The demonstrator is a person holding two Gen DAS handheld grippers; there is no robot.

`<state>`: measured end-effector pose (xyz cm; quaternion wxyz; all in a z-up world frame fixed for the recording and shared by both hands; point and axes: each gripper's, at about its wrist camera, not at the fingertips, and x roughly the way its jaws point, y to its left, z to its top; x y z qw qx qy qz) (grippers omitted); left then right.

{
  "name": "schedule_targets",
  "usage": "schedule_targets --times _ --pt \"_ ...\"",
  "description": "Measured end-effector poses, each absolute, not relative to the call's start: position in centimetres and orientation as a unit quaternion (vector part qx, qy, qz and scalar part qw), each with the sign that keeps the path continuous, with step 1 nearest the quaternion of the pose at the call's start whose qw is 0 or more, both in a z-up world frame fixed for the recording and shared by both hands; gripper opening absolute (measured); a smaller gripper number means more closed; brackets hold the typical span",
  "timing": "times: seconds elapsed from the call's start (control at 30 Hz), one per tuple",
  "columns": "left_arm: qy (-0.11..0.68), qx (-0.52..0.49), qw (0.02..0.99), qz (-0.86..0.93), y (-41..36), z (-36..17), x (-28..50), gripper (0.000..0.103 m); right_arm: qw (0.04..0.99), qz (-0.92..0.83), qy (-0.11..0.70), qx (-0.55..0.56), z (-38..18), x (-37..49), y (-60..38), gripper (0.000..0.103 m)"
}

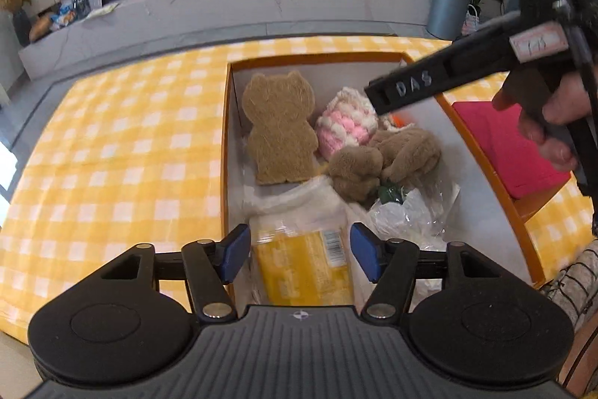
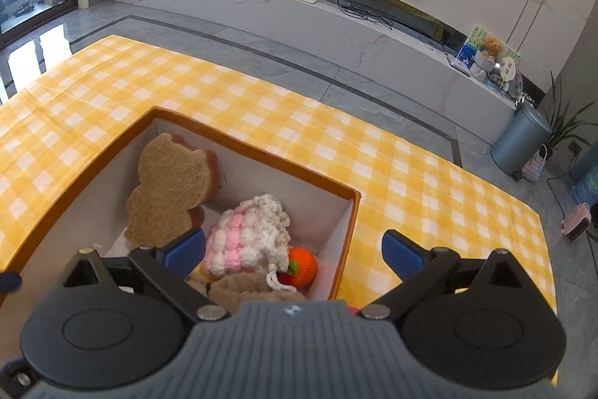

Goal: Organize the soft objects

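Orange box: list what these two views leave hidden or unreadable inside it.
- Orange crochet fruit: right wrist view shows part of it; the pink-and-white knit pouch covers the rest. In the left wrist view the right tongs hide most of it.
- Yellow packet: print blurred in the left wrist view, near end cut off by the left tongs.
- Box floor: covered by toys and plastic bags.

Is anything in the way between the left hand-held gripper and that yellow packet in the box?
Nothing visible. The left hand-held gripper hangs open right over the yellow packet, which lies uncovered at the near end of the orange box.
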<state>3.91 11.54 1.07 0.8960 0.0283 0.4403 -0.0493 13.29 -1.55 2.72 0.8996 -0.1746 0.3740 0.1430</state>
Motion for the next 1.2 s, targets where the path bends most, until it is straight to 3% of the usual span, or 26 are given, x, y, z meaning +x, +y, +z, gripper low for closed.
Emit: schedule_targets --times 0.23,0.27,0.33,0.43,0.63,0.9,1.2 --pt "0.387 -0.007 0.921 -0.032 12.2 3.1 3.0 0.079 0.907 0.147 0.357 -0.17 3.8 12.0 -2.1 0.099" --pt "0.367 -0.007 0.93 -0.014 12.0 3.9 2.9 0.08 0.908 0.147 0.355 -0.164 4.1 11.7 -2.4 0.099" --pt "0.315 -0.014 0.949 0.012 11.8 5.5 1.8 0.09 0.913 0.142 0.352 -0.146 4.6 11.3 -3.2 0.099" --pt "0.238 -0.027 0.971 0.015 11.2 7.6 0.1 0.095 0.923 0.114 0.35 -0.114 5.7 10.6 -4.8 0.099" --pt "0.16 -0.012 0.986 0.046 7.6 9.3 -1.0 0.098 0.949 0.099 0.293 -0.065 7.7 6.8 -9.2 0.099" --pt "0.153 -0.087 0.984 0.037 4.8 8.7 0.3 0.1 0.973 0.058 0.22 -0.026 5.6 1.5 -14.9 0.099" --pt "0.139 -0.02 0.99 0.017 1.6 6.4 -0.3 0.1 0.976 0.049 0.211 0.002 2.7 1.2 -18.3 0.099"
